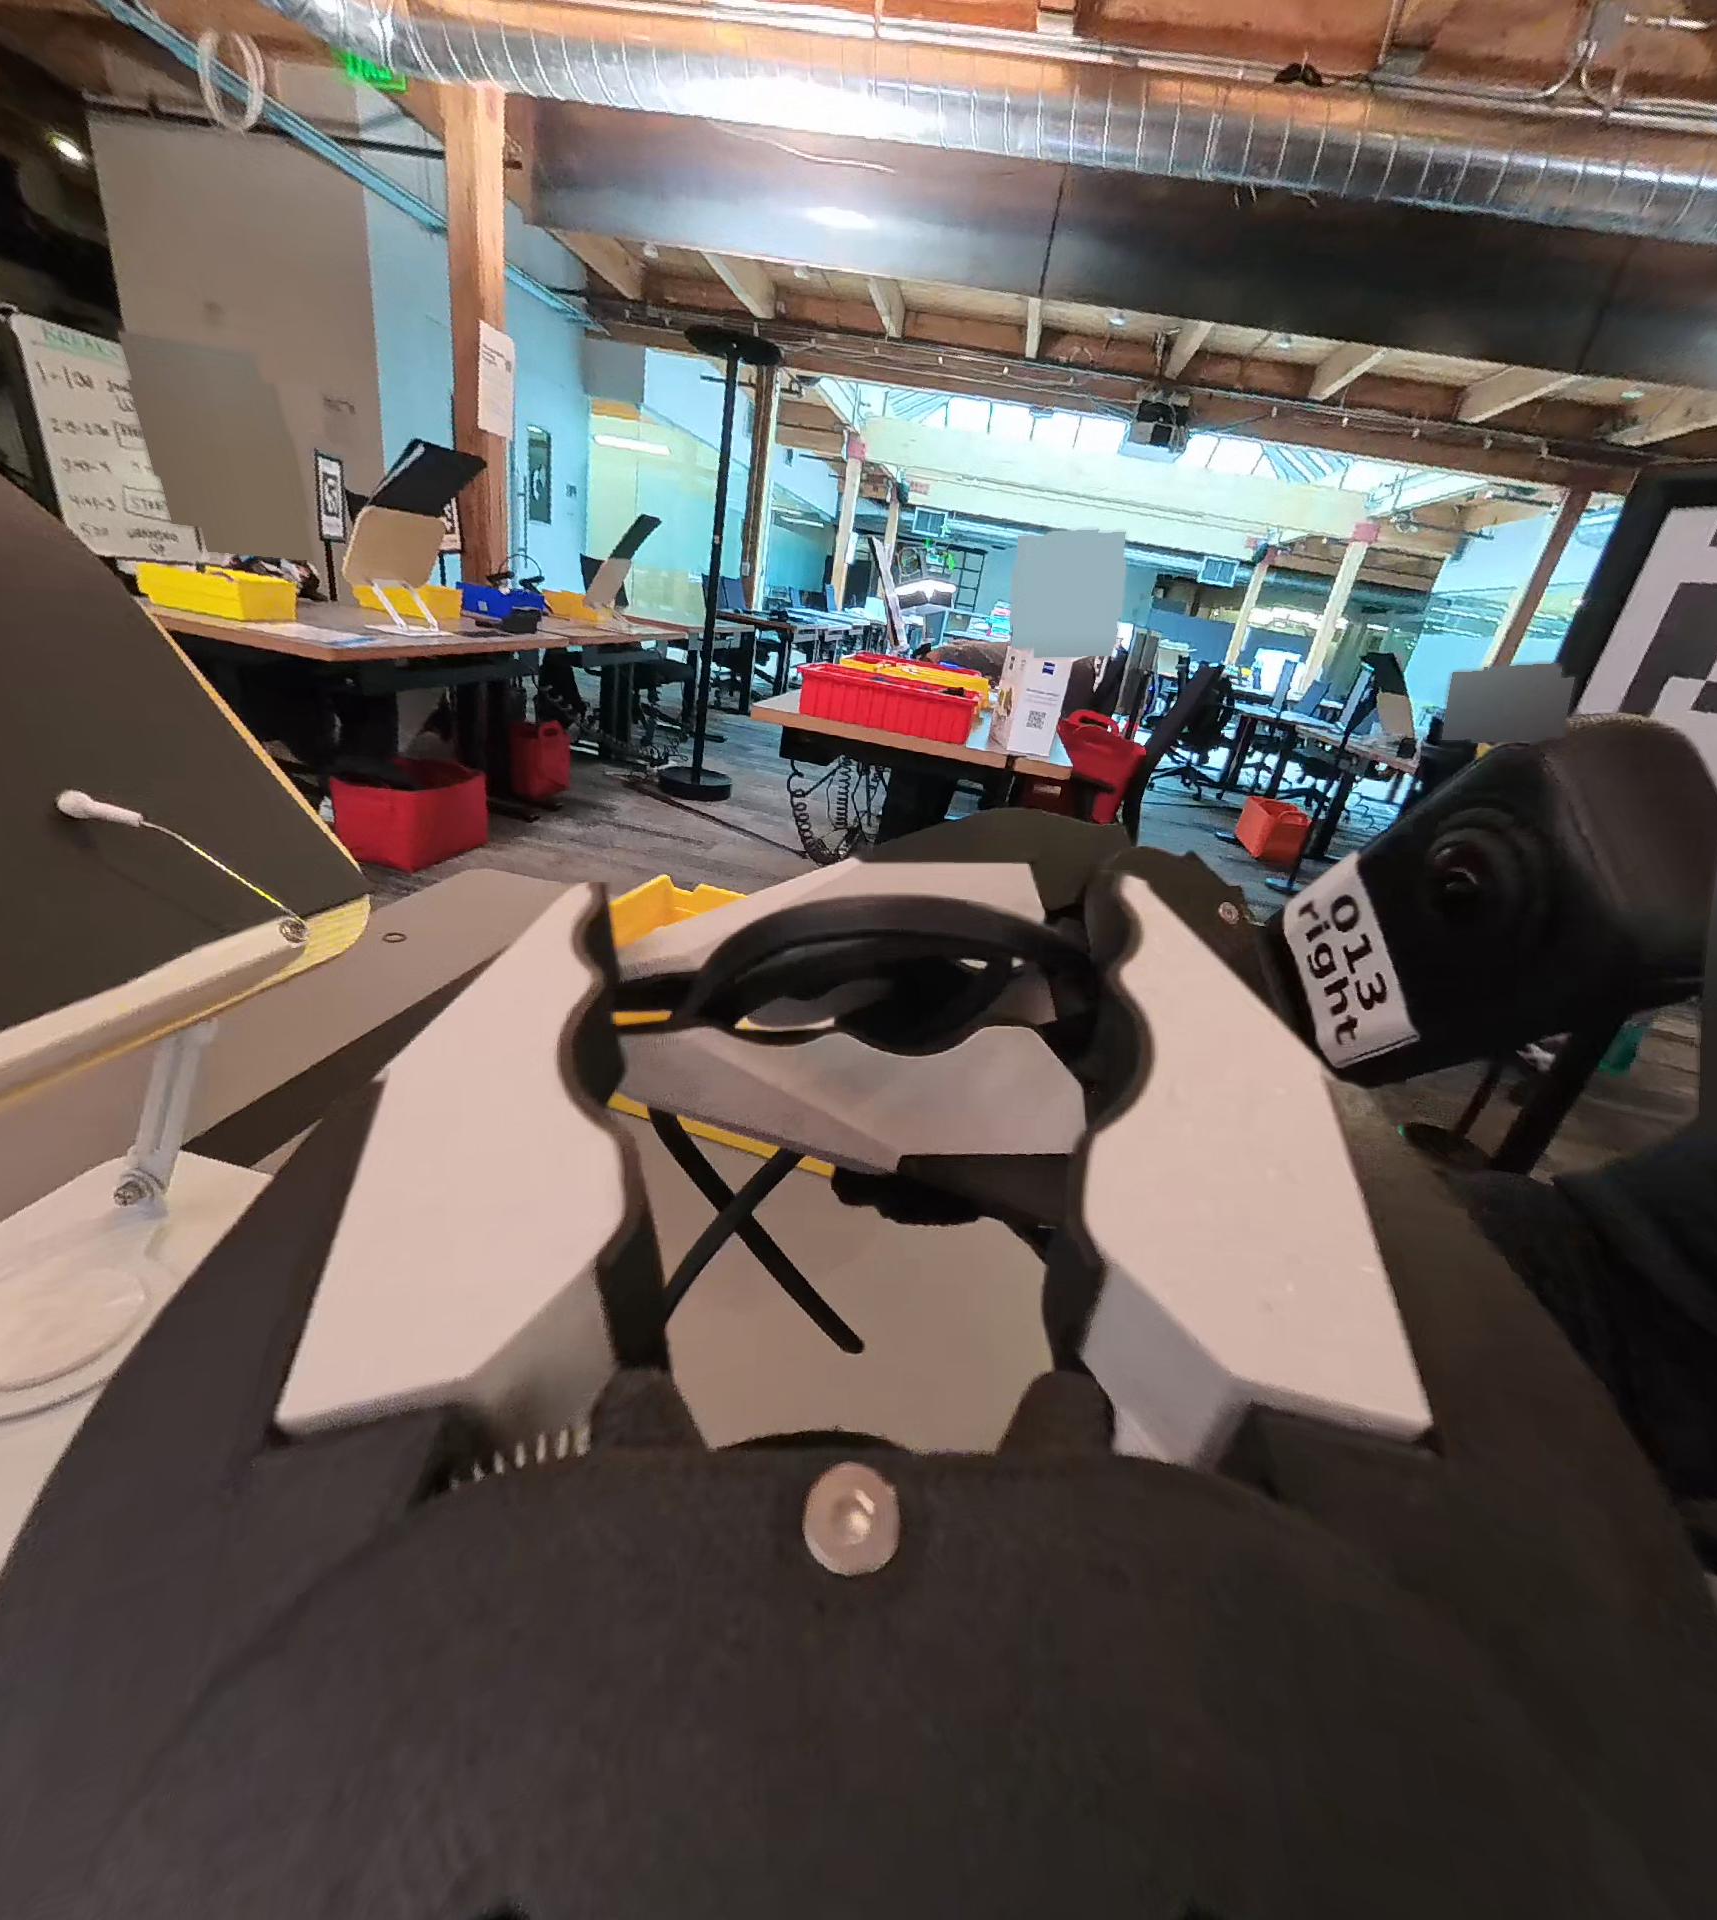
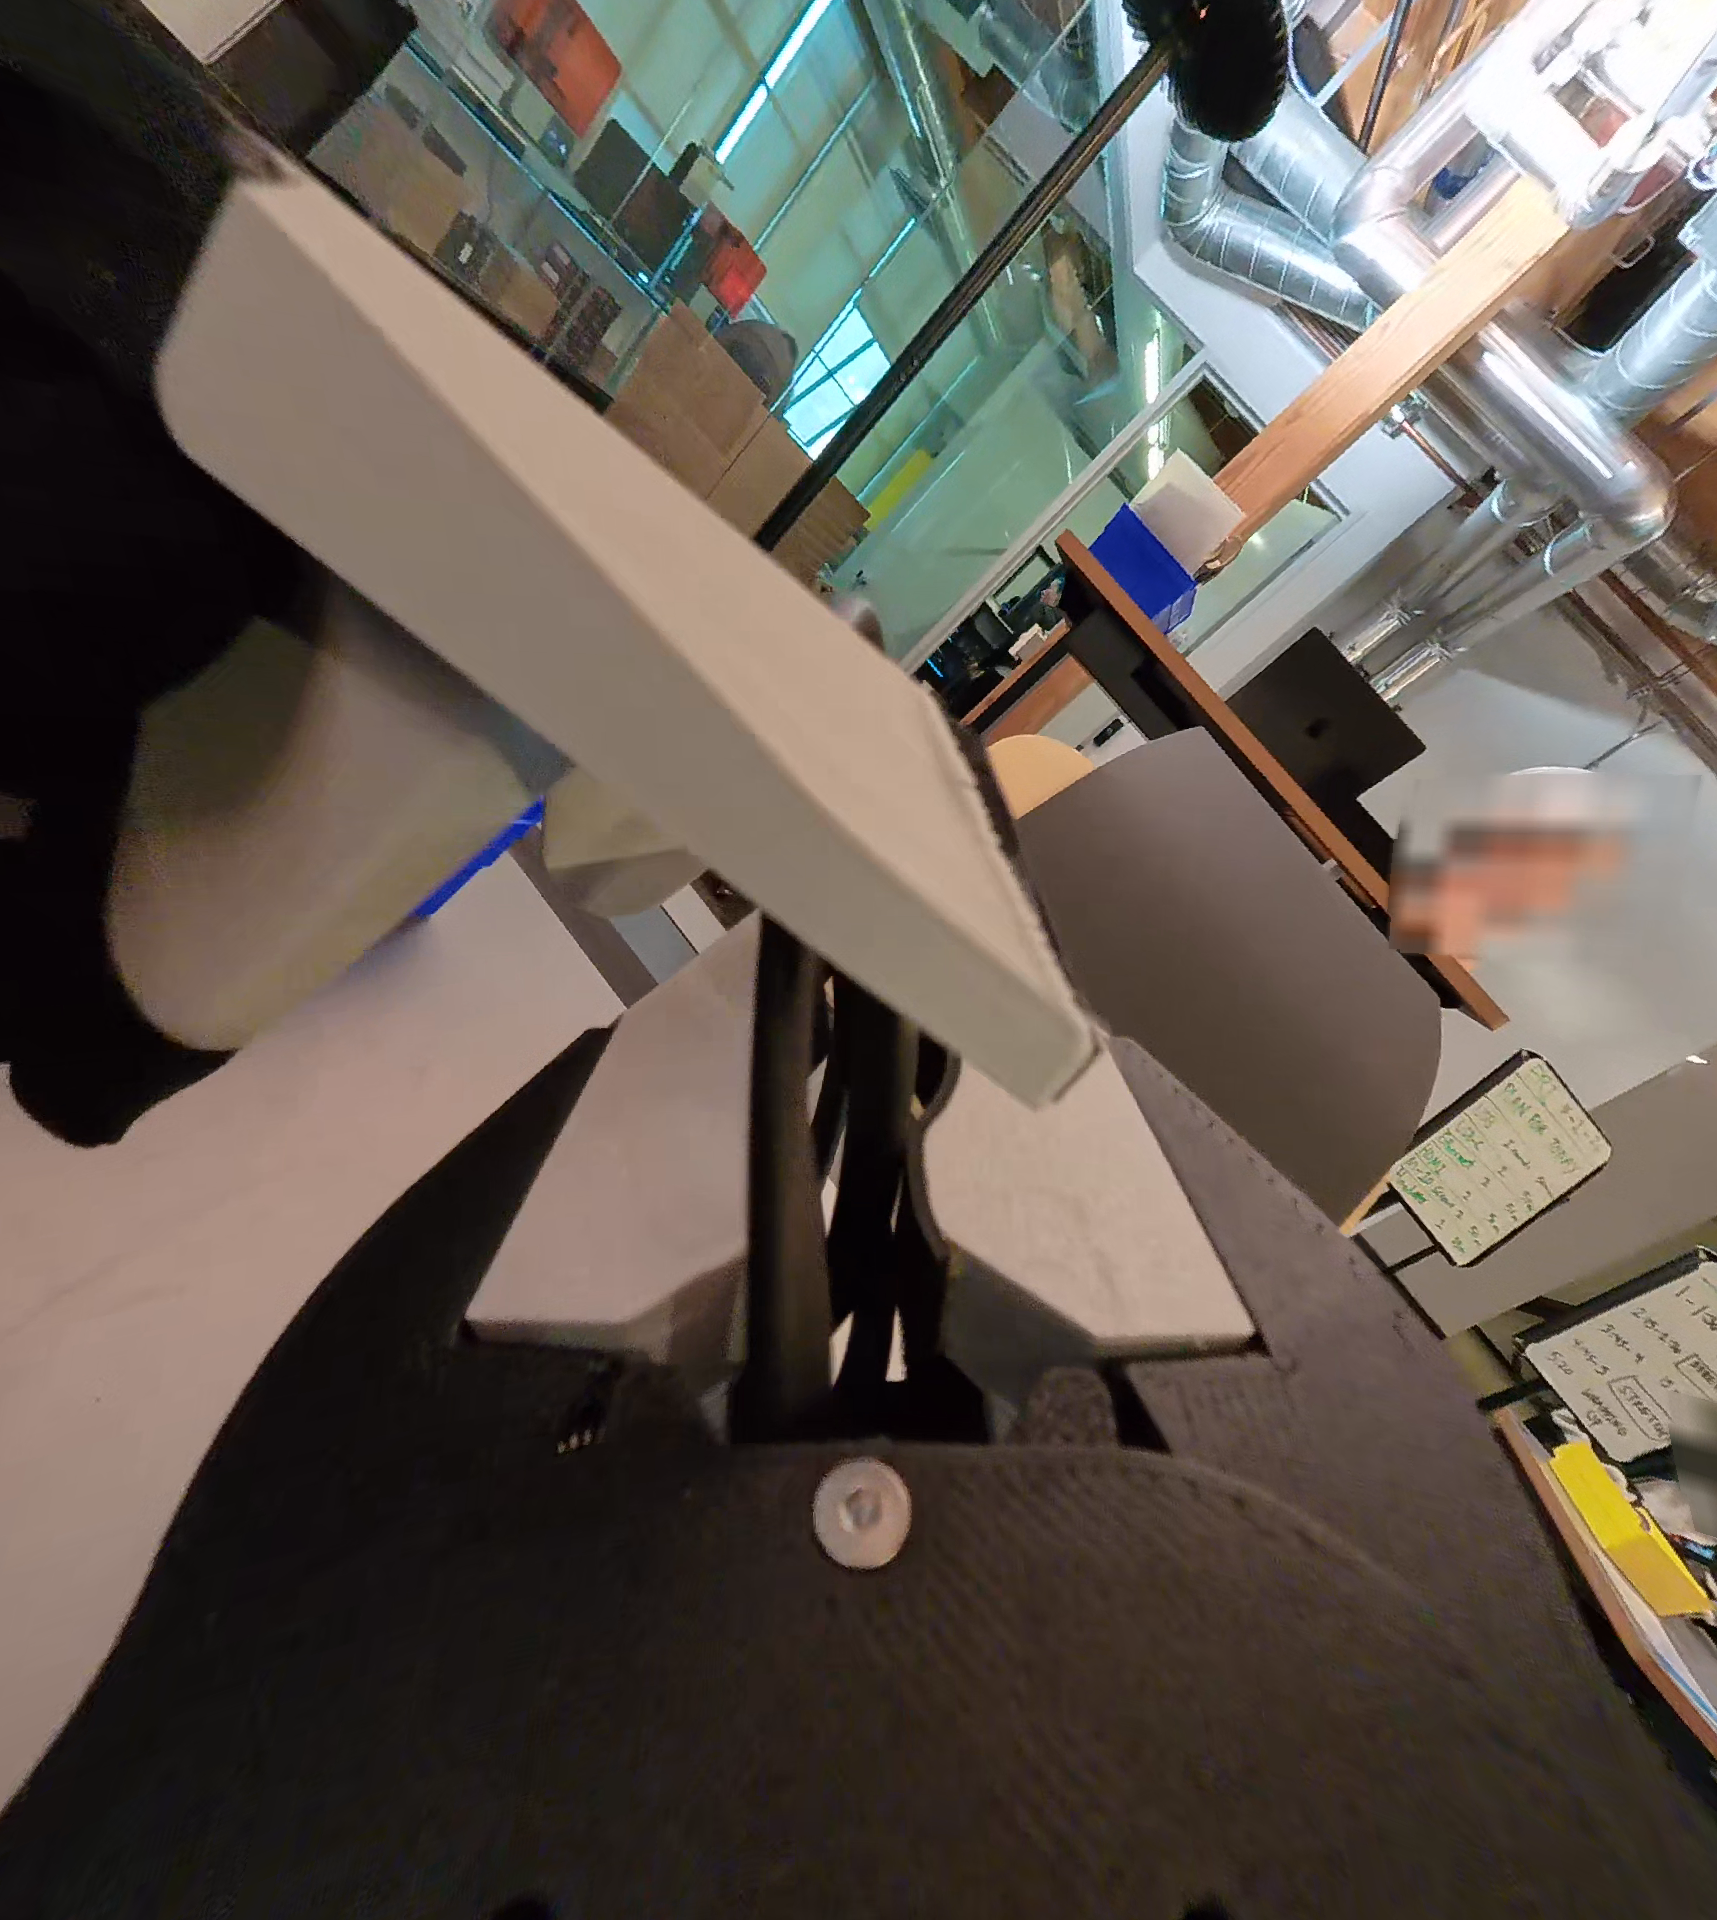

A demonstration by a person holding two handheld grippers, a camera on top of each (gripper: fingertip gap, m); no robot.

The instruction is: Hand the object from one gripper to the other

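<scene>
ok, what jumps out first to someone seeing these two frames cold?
Two claws crossed mid-air: in the left wrist view the left claw stands open around the right claw, which is shut on a coiled black cable. Its loose ends cross just below. In the right wrist view a white left-claw finger slants across the frame.

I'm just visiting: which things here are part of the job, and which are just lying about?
In the job: black cable; right hand-held gripper, clamped on it; left hand-held gripper, open around it.
Lying about: red bin; yellow bins; whiteboard; floor lamp.
</scene>
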